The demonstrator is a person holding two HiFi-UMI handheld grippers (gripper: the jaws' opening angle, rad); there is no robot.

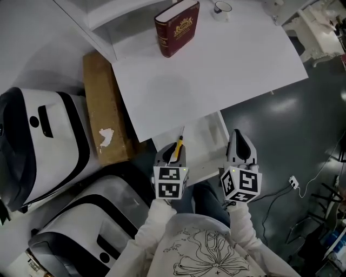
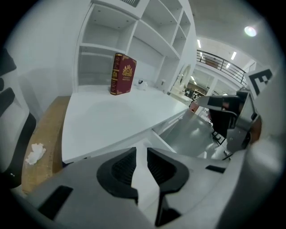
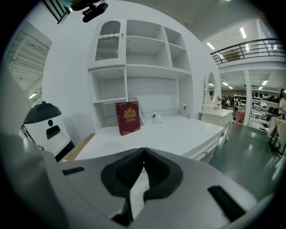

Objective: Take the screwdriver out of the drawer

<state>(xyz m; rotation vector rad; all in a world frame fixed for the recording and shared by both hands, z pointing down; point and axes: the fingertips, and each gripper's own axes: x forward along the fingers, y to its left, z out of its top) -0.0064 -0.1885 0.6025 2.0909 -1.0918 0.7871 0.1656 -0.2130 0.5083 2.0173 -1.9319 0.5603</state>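
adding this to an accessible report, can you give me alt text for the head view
Seen from above, a person in white sleeves holds the left tongs and right tongs over an open white drawer under a white desk, with a yellow-handled screwdriver at the left tongs' tip. A red book stands on the desk.

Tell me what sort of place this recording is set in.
Likely a furniture showroom in a large hall: a white desk with a shelf unit, a mirrored dressing table beside it, and a mezzanine railing overhead.

White desk [image 1: 216, 70] w/ upright red book [image 1: 177, 27], small cup [image 1: 221, 7]
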